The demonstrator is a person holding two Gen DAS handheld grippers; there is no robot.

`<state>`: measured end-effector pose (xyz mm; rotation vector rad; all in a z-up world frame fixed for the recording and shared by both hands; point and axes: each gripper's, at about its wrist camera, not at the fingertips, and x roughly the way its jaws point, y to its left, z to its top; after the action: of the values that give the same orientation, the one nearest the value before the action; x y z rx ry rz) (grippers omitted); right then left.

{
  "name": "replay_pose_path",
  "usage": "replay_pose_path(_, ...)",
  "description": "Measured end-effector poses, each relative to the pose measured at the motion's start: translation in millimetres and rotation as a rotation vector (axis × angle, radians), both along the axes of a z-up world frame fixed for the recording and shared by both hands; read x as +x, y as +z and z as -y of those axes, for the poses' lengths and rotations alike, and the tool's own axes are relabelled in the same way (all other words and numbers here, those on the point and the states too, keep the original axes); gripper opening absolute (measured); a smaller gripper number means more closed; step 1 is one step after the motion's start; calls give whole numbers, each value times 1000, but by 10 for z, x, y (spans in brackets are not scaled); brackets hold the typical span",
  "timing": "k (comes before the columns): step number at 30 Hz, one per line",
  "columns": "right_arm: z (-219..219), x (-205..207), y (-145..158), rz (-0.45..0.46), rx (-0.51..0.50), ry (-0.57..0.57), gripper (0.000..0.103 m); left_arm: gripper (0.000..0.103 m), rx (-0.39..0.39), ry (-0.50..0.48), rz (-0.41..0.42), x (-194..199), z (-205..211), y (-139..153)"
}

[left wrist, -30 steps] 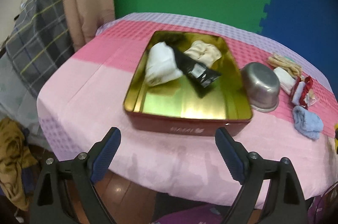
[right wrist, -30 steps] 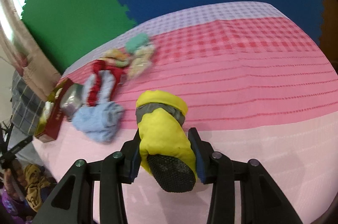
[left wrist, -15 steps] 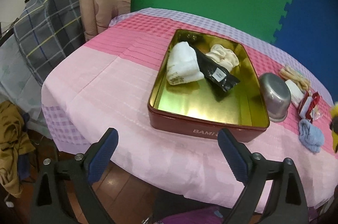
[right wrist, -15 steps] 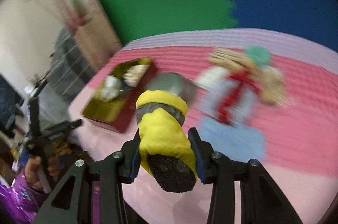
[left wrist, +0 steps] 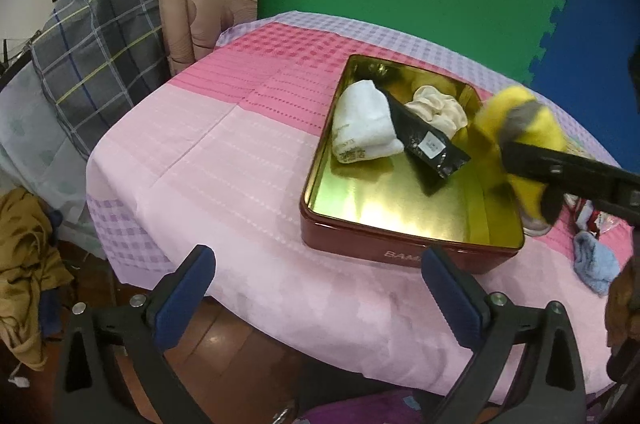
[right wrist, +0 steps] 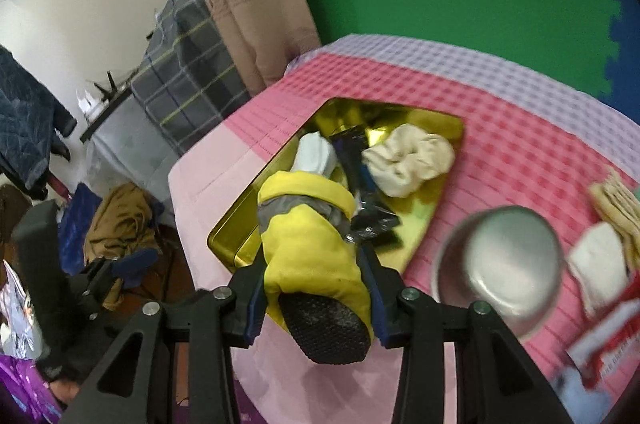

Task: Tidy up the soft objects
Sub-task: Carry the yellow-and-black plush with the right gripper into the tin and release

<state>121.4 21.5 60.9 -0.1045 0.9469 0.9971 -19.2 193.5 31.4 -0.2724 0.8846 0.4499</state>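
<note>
A red tin [left wrist: 400, 250] with a gold inside sits on the pink cloth. It holds a rolled white sock [left wrist: 364, 120], a black packet [left wrist: 428, 144] and a cream cloth [left wrist: 440, 108]. My right gripper [right wrist: 314, 284] is shut on a yellow bootie [right wrist: 308, 244] with a grey band and black sole. It hovers at the tin's [right wrist: 240, 224] near right side; in the left wrist view the bootie [left wrist: 520, 128] shows blurred above the right rim. My left gripper [left wrist: 316, 288] hangs off the table's front edge, jaws opening, nothing between them.
An upturned steel bowl [right wrist: 508, 264] stands just right of the tin. Beyond it lie a white roll [right wrist: 596, 264], beige cloths [right wrist: 616, 200], a red-and-white item and a blue sock [left wrist: 592, 260]. A plaid cloth [left wrist: 100, 44] hangs left of the table.
My right gripper swept left across the table with the bootie, from the pile of socks to the tin, and came into the left wrist view. The left jaws spread a little wider.
</note>
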Motion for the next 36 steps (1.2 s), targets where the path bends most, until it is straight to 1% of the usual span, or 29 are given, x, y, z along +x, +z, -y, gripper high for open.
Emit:
replay_pose_path(5, -427, 19, -203, -27, -52, 48, 42, 102, -7, 48, -17, -12, -130, -6)
replay_pose_path(11, -811, -5, -422, -42, -135, 77, 42, 102, -18, 128, -57, -16, -273, -61)
replay_pose_path(16, -1017, -35, -521, -43, -170, 97, 42, 102, 8, 136, -78, 3, -266, -70)
replay_pose_path(19, -1088, -34, -536, -47, -167, 101, 44, 102, 12, 129, -82, 14, -269, -75)
replay_pose_path(22, -1108, -35, -540, -52, -168, 93, 47, 102, 11, 127, -84, 23, -281, -82)
replay_pose_path(25, -1119, -17, -534, -77, -160, 84, 52, 102, 8, 127, -90, 34, -290, -98)
replay_pose_path(29, -1068, -18, -489, -64, -148, 66, 52, 102, 15, 126, -94, 41, -282, -106)
replay_pose_path(33, -831, -30, -325, -34, -49, 25, 52, 102, 28, 119, -97, 50, -264, -110)
replay_pose_path(36, -517, -78, -162, 7, 29, -32, 52, 102, 34, 114, -99, 53, -247, -110)
